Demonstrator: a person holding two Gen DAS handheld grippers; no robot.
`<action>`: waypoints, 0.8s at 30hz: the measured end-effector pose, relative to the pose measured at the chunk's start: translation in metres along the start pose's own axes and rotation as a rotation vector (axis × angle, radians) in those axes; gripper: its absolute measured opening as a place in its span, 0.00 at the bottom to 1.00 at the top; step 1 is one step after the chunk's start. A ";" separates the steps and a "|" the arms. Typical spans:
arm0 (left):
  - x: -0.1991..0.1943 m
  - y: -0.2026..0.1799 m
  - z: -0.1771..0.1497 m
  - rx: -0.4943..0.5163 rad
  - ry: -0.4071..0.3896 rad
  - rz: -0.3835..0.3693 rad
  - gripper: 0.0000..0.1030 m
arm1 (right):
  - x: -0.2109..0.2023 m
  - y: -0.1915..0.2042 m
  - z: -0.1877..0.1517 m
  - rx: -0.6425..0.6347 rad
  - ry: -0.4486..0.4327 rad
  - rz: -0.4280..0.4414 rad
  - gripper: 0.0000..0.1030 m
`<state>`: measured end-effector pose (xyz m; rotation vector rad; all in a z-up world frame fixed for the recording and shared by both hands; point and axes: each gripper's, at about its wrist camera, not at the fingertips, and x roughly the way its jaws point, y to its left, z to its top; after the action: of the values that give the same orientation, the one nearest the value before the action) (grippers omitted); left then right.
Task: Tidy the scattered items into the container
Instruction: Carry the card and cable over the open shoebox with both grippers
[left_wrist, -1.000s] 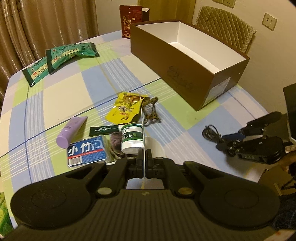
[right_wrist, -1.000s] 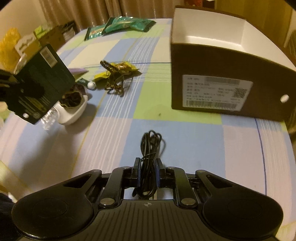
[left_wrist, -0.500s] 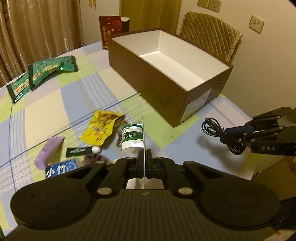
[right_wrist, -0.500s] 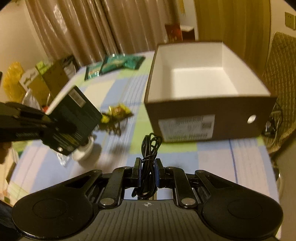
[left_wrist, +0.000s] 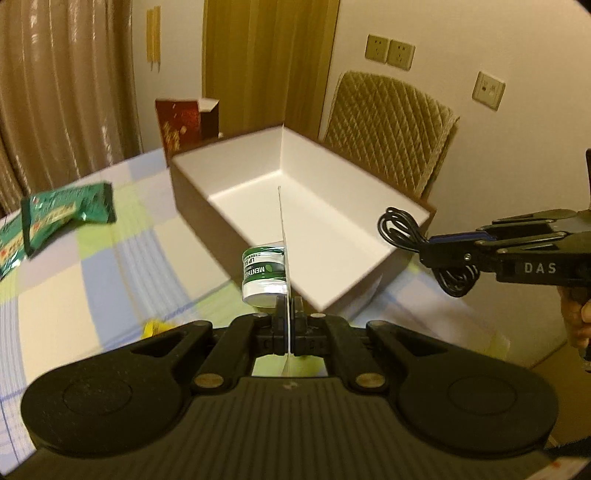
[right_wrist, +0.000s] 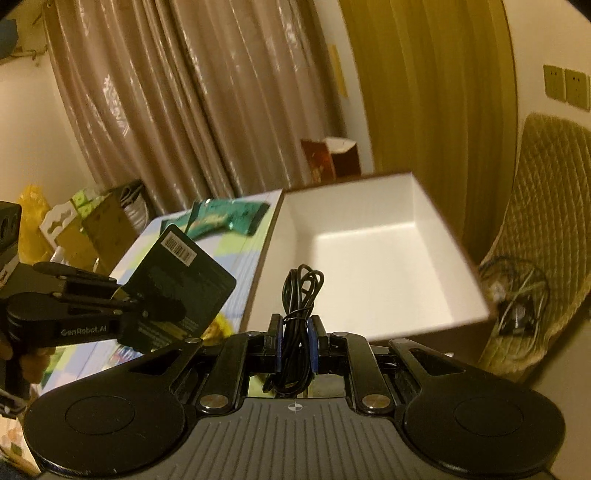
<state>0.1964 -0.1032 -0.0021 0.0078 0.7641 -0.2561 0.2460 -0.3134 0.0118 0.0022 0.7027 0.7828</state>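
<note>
Landmark — open brown cardboard box with white interior (left_wrist: 332, 218). Left gripper (left_wrist: 286, 310) is clamped on a thin black blister card bearing a green-white lip-balm jar (left_wrist: 264, 273), held at the box's near wall. Right gripper (right_wrist: 295, 332) is clamped on a coiled black cable (right_wrist: 299, 291) — raised before the box's short end.

Rising off the table and closing on the open box (left_wrist: 332, 229) toward twelve o'clock, carded lip-balm pack (right_wrist: 177, 291) and coiled cable (right_wrist: 297, 317) both clamped.
</note>
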 end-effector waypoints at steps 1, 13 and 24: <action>0.004 -0.002 0.006 0.002 -0.009 0.001 0.00 | 0.001 -0.005 0.005 -0.004 -0.008 -0.002 0.10; 0.068 -0.014 0.064 -0.063 -0.026 -0.001 0.00 | 0.066 -0.062 0.043 -0.024 0.030 -0.014 0.10; 0.153 -0.006 0.074 -0.163 0.146 0.027 0.00 | 0.138 -0.100 0.042 -0.060 0.234 -0.047 0.10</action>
<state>0.3520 -0.1512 -0.0530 -0.1182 0.9280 -0.1682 0.4032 -0.2857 -0.0612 -0.1615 0.8970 0.7656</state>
